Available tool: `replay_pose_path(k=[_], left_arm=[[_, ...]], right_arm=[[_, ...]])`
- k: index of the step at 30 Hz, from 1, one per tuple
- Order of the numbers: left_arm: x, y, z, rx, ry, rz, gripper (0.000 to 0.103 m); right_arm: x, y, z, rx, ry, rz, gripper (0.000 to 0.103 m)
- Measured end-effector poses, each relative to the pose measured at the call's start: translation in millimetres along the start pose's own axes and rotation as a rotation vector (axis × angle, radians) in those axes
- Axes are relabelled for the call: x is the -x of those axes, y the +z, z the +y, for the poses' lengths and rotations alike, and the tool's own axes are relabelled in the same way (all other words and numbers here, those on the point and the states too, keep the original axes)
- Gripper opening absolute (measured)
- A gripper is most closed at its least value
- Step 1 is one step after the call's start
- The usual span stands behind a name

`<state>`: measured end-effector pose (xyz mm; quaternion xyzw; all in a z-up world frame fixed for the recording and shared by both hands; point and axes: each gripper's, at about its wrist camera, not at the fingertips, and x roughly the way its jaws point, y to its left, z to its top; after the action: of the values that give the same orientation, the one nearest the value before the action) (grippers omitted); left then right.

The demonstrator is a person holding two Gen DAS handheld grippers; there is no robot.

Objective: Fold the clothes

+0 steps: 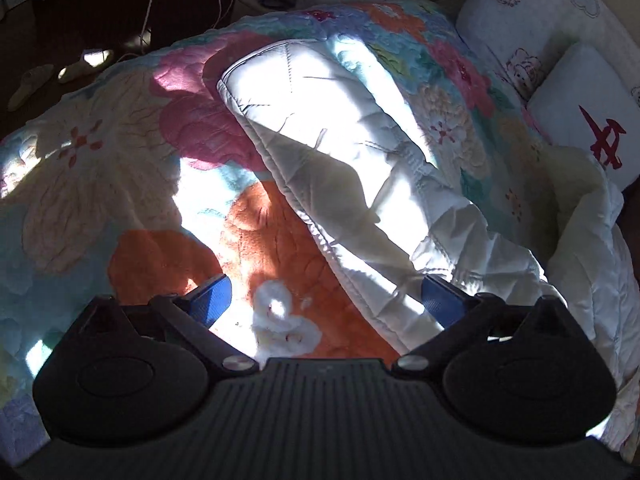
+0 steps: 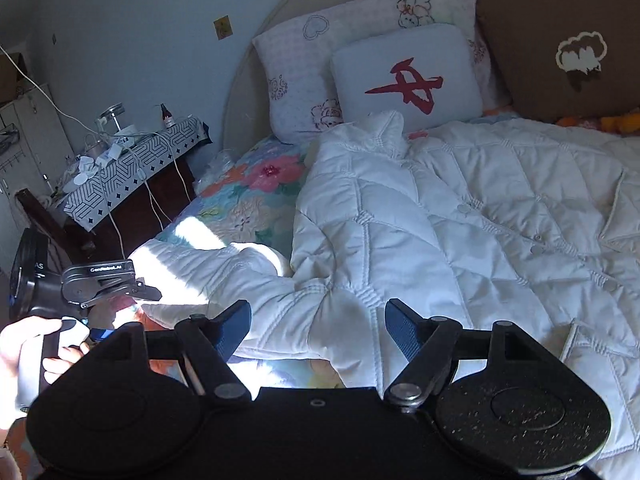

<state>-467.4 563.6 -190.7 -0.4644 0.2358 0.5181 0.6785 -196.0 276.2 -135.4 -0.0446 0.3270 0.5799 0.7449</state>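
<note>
A white quilted jacket (image 2: 460, 216) lies spread front-up on the floral bedspread (image 2: 244, 200), collar toward the pillows. Its sleeve (image 1: 336, 160) stretches out over the bedspread (image 1: 120, 184) in sun and shadow. My left gripper (image 1: 326, 300) is open just above the bedspread, its right finger at the sleeve's lower edge. It also shows in the right wrist view (image 2: 120, 296), held by a hand beside the sleeve end (image 2: 192, 268). My right gripper (image 2: 318, 328) is open, hovering over the jacket's armpit area, holding nothing.
Pillows (image 2: 408, 76) and a brown cushion (image 2: 560, 48) lean on the headboard. A cluttered bedside table (image 2: 128, 160) with cables stands left of the bed. Slippers (image 1: 52, 76) lie on the dark floor beyond the bed edge.
</note>
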Motion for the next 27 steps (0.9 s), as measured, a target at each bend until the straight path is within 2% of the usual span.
replay_pose_path(k=[2,4,6,7,9,13,15,16,19,23,27], left_arm=[[-13.4,1.5,7.0,0.045,-0.011,-0.026,0.103],[-17.9,-0.3,11.5,0.076,-0.062,-0.077,0.1],[-11.3,-1.3,8.1,0.036,-0.152,-0.119,0.033],[-7.4,-0.6,3.0,0.005,-0.172,-0.119,0.012],[15.7,-3.8,-9.2,-0.057,-0.142,-0.207,0.009],[94.0,-14.7,-32.2,-0.236,-0.081,-0.463,0.009],[132.3,-23.8,-31.6,-0.261,-0.08,-0.539,0.009],[149.9,-28.6,-25.1,-0.265,-0.075,-0.552,0.009],[163.6,-48.6,-8.5,-0.244,-0.022,-0.47,0.009],[139.9,-78.7,21.0,-0.196,0.085,-0.312,0.009],[113.3,-106.5,35.0,-0.184,0.113,-0.116,0.009]], right_arm=[[-1.4,-4.1,-5.3,-0.026,-0.012,-0.001,0.078],[-6.3,-7.2,-11.1,-0.06,-0.013,0.011,0.078],[-11.5,-10.3,-17.1,-0.097,-0.003,0.023,0.078],[-13.3,-11.6,-20.9,-0.119,-0.002,0.028,0.078],[-15.7,-14.3,-28.0,-0.159,-0.003,0.04,0.078],[-17.1,-16.1,-36.1,-0.209,-0.01,0.055,0.078],[-15.7,-14.9,-36.9,-0.213,-0.012,0.06,0.078],[-16.0,-15.1,-36.3,-0.21,-0.015,0.063,0.079],[-24.3,-19.6,-31.9,-0.175,-0.059,0.112,0.078],[-44.8,-37.7,-28.6,-0.037,-0.168,0.26,0.079],[-46.6,-48.0,-18.5,0.108,-0.22,0.319,0.08]])
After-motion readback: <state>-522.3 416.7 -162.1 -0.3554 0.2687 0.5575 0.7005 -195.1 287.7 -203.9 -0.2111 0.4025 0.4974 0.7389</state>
